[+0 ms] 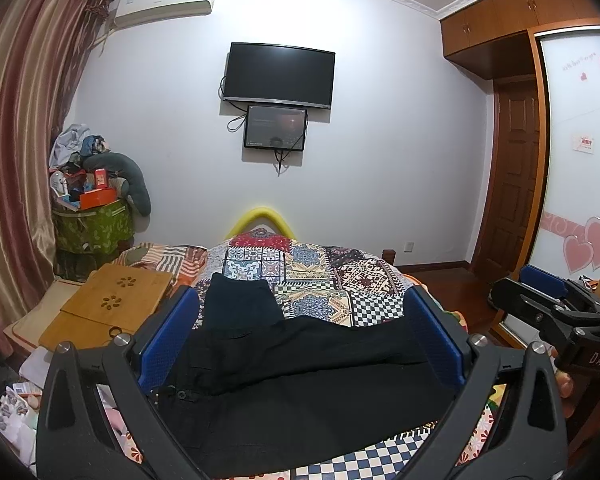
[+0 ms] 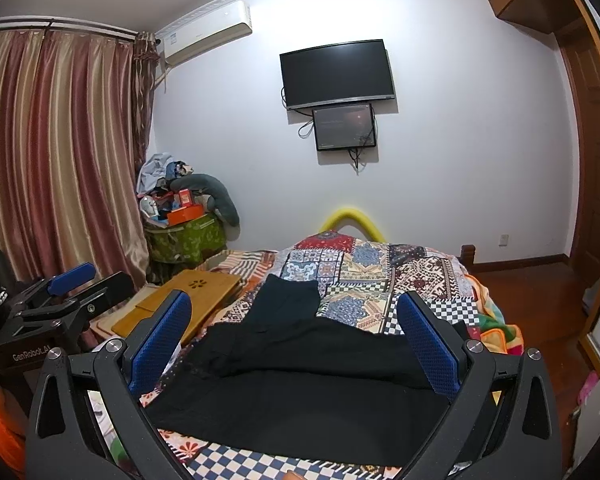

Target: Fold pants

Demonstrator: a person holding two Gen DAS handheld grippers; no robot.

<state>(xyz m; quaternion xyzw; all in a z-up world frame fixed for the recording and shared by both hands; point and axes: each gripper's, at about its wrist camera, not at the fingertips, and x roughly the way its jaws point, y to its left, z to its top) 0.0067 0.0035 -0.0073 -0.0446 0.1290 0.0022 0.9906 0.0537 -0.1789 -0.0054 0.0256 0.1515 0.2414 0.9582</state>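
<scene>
Black pants [image 1: 300,384] lie spread on the patchwork bedspread [image 1: 332,276], with the waist button [image 1: 180,394] at the near left. One leg [image 1: 240,300] points away from me and the other runs across to the right. My left gripper [image 1: 300,320] hovers over them, open, with nothing between its blue pads [image 1: 168,336]. In the right wrist view the pants [image 2: 300,384] fill the near bed. My right gripper [image 2: 294,336] is open and empty above them. Each gripper also shows in the other's view: the right gripper [image 1: 540,292] and the left gripper [image 2: 72,280].
A bamboo lap desk [image 1: 116,300] lies on the bed's left side. Behind it a green bin [image 1: 92,228] piled with clutter stands by the curtain [image 1: 16,160]. A TV [image 1: 278,76] hangs on the far wall. Wooden floor [image 2: 540,292] and a wardrobe [image 1: 580,152] lie to the right.
</scene>
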